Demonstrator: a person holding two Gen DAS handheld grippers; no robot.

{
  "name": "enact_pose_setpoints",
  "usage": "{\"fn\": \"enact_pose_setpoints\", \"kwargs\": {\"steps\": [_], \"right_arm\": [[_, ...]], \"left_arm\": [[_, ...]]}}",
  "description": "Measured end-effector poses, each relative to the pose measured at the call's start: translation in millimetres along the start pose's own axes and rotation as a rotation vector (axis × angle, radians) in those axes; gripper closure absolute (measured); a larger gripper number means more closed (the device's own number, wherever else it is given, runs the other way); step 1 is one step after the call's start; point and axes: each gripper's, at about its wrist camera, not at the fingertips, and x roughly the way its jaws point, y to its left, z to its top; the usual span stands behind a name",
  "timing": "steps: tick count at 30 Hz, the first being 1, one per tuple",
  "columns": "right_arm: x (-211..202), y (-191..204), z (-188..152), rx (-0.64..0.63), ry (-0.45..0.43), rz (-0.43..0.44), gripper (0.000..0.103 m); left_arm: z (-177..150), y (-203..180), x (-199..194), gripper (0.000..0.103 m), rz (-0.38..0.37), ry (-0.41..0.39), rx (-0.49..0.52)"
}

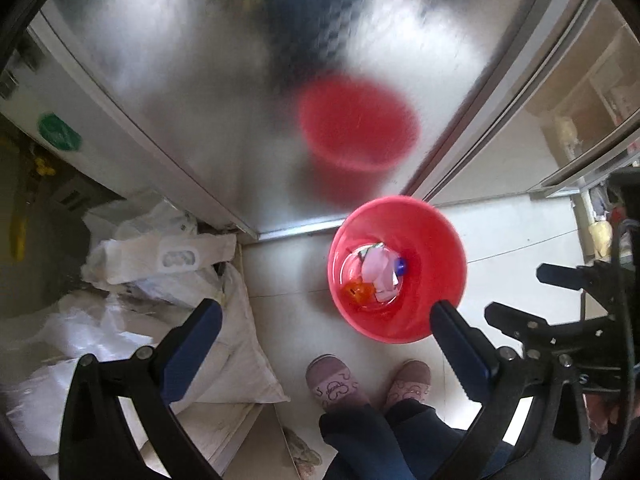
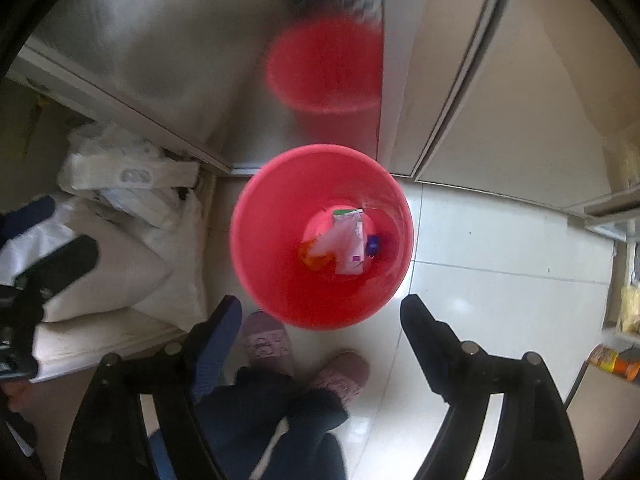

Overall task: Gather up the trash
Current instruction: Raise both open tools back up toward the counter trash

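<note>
One red bucket (image 2: 280, 280) on the tiled floor (image 2: 500, 260), upright, mouth straight up, long axis vertical, base close to the bottom rail of a brushed-metal door (image 2: 160, 60). Mirrored once in that door as a blurred red shape. Down at the bottom: one pale pink wrapper (image 2: 348, 240) lying roughly along the line from door to feet, one orange scrap (image 2: 314, 258) beside it, one small blue piece (image 2: 373, 245) on the other side.

Right gripper (image 2: 320, 312) directly above the bucket, aimed straight down, jaws spread wide with nothing between them. Left gripper (image 1: 326, 316) off to the side of the bucket, one fingertip (image 1: 444, 312) overlapping the rim in view, jaws likewise wide and empty.

Two pink slippers (image 2: 266, 340) just beside the bucket, dark trouser legs (image 2: 280, 420) above them.

Only in the left wrist view: a green sticker (image 1: 59, 133) on the frame, and the right gripper from outside at the right edge. Only in the right wrist view: orange packets (image 2: 616, 360) at the right edge. In both: white sacks (image 1: 224, 352) heaped against the door's corner.
</note>
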Motion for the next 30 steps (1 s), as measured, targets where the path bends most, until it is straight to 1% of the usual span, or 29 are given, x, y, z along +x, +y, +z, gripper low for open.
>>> {"fn": "enact_pose_setpoints", "kwargs": {"steps": [5,8,12,15,18,22,25,28,30], "right_arm": [[-70,2,-2,0.028,-0.03,-0.005,0.008],[-115,7,-5,0.052,-0.045,-0.004,0.005],[-184,14,-12,0.061,-0.086,-0.009,0.004],[-247,23,-18,0.029,-0.183,-0.027,0.004],[-305,32,-21,0.007,-0.281,-0.046,0.004],[-371,37,-22,-0.025,-0.371,-0.078,0.004],[-410,40,-22,-0.02,-0.437,-0.072,0.004],[-444,50,-23,-0.065,-0.541,-0.109,0.004],[-465,55,-20,-0.095,-0.588,-0.124,0.004]], "left_arm": [[12,-9,-66,0.0,-0.025,-0.02,-0.029],[19,-19,-109,0.0,-0.036,-0.031,-0.009],[29,-29,-178,0.0,-0.076,-0.066,0.032],[39,-34,-236,0.0,-0.106,-0.101,0.062],[48,-32,-291,0.0,-0.076,-0.155,0.066],[61,-27,-354,0.0,-0.086,-0.224,0.049],[70,-25,-392,0.0,-0.067,-0.281,0.051],[78,-22,-431,0.0,-0.055,-0.345,0.05],[84,-20,-458,0.0,-0.049,-0.389,0.045]]}}
